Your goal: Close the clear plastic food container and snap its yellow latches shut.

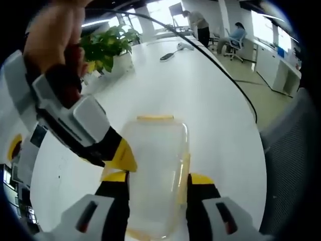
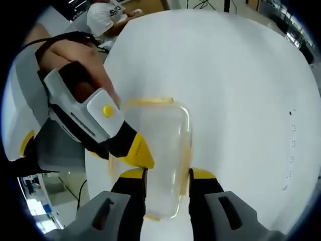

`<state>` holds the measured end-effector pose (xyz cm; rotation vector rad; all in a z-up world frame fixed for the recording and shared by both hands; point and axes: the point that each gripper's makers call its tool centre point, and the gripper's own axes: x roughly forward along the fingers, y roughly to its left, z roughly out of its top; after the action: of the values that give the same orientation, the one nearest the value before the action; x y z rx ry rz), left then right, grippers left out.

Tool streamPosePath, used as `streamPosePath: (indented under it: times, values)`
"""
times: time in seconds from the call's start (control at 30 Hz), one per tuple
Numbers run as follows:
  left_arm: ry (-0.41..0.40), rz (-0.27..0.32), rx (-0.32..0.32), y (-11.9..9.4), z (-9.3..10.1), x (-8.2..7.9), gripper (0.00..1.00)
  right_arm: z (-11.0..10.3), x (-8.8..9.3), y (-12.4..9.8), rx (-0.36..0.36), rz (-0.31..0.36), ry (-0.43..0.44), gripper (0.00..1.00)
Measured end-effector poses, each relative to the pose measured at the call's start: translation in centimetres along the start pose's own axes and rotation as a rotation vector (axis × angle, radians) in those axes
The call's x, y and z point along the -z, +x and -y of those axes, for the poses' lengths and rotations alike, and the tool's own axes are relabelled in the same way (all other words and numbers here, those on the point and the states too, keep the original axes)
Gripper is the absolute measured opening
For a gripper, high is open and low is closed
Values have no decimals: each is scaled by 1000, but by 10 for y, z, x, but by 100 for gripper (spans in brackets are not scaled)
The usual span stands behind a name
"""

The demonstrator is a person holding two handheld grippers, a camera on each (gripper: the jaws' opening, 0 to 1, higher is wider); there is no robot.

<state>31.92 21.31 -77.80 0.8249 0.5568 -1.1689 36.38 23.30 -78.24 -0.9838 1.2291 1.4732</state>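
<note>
White table (image 1: 210, 100) seen under both grippers, office behind, potted plant (image 1: 108, 45) at far edge.

One clear container (image 1: 155, 170) lain between jaws of left gripper (image 1: 158, 183); same box between jaws of right gripper (image 2: 166, 181). Both grippers part open, straddling box; firm grip cannot be told.

Lid judged already on. Yellow latches: far-end latch (image 1: 155, 118) and right-side latch (image 1: 185, 168) counted, others hidden. Snapped or not: cannot be told. Latching judged left.

Long white table (image 1: 200, 100), potted plant (image 1: 108, 45), office chair (image 1: 233, 42), bright windows (image 1: 160, 10) behind.
</note>
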Motion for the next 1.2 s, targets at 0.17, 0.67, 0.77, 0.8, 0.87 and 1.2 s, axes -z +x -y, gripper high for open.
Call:
streamPosePath:
  times: [0.17, 0.67, 0.77, 0.8, 0.87, 1.2]
  values:
    - [3, 10, 6, -1, 0, -1, 40, -1, -1, -4, 52, 52, -22, 30]
    - [-52, 21, 38, -1, 3, -5, 50, 2, 0, -6, 112, 160, 17, 32]
    - [-27, -7, 40, 3, 10, -3, 68, 1, 1, -5, 136, 161, 8, 53]
    - [-21, -19, 20, 4, 8, -1, 77, 1, 1, -4, 153, 160, -15, 61]
    - [-27, -17, 21, 6, 11, -1, 92, -1, 1, -2, 165, 166, -40, 75]
    - [-57, -21, 42, 0, 10, 1, 99, -5, -4, -15, 226, 293, -29, 98]
